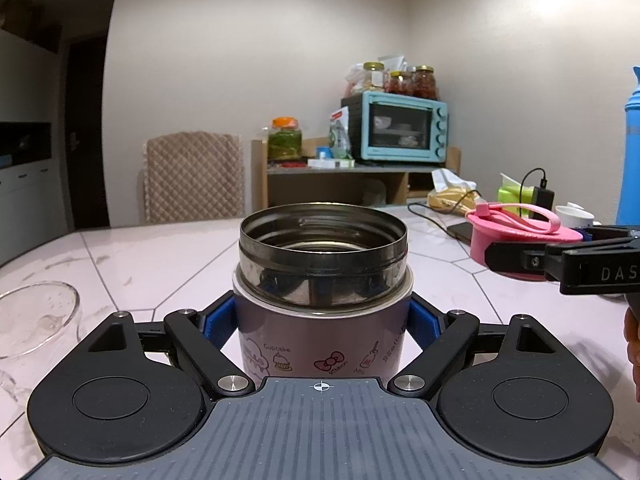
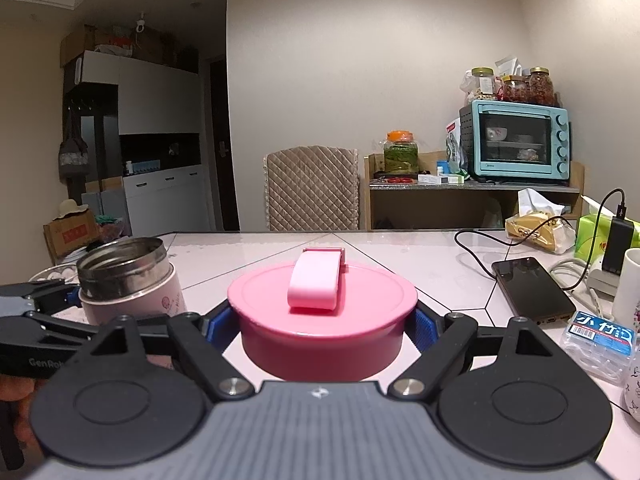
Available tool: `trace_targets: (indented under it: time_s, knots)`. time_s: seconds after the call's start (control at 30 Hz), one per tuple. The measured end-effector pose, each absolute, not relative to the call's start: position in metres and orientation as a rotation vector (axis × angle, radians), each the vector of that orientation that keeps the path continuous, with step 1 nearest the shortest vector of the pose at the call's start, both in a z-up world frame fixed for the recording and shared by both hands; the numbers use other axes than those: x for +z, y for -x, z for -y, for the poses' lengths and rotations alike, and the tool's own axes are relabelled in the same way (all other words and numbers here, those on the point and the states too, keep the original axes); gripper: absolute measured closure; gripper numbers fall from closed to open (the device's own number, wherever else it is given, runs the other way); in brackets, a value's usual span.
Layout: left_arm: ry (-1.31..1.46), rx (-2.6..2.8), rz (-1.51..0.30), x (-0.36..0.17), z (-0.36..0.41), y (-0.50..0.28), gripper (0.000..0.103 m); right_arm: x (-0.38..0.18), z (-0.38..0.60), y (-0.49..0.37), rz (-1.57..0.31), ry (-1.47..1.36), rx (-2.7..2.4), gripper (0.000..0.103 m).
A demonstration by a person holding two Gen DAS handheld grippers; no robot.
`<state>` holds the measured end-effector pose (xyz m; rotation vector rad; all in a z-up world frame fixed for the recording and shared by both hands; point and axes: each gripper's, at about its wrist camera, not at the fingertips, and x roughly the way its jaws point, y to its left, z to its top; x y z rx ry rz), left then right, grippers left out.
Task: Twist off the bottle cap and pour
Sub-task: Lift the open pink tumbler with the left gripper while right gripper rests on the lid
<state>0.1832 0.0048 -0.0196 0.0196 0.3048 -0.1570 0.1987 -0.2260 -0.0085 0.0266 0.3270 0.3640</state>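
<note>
Left gripper (image 1: 320, 322): blue-padded fingers (image 1: 218, 322) pressed against both sides of the pink bottle (image 1: 320, 344), clamped just below its steel neck. Bottle upright on the desk (image 1: 160, 264), mouth open, threads bare; contents inside cannot be made out. Right gripper (image 2: 324, 328): fingers (image 2: 424, 328) closed on the pink cap (image 2: 322, 312), pads touching its sides, strap loop lying flat across its top. Cap is off the bottle, held to the bottle's right and well apart from it, its underside seemingly just clear of the desk. From the right wrist view the bottle stands left of the cap, with the left gripper's black arms wrapping it. A clear glass (image 1: 34, 320) sits left of the bottle, near it on the desk. Right of the bottle, beyond the cap: a dark phone (image 2: 532, 290) with a cable, a white mug (image 2: 630, 284). Behind the bottle, off the desk, a teal toaster oven (image 1: 404, 128) on a wooden shelf.
</note>
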Motion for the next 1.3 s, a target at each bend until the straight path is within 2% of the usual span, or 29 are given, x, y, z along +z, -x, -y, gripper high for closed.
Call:
trace_targets:
  time_s: [1.3]
  knots:
    - [-0.013,-0.099,-0.327,-0.017,0.003,-0.182,0.014,-0.036,0.219,-0.199,-0.447,0.027,0.356,0.018]
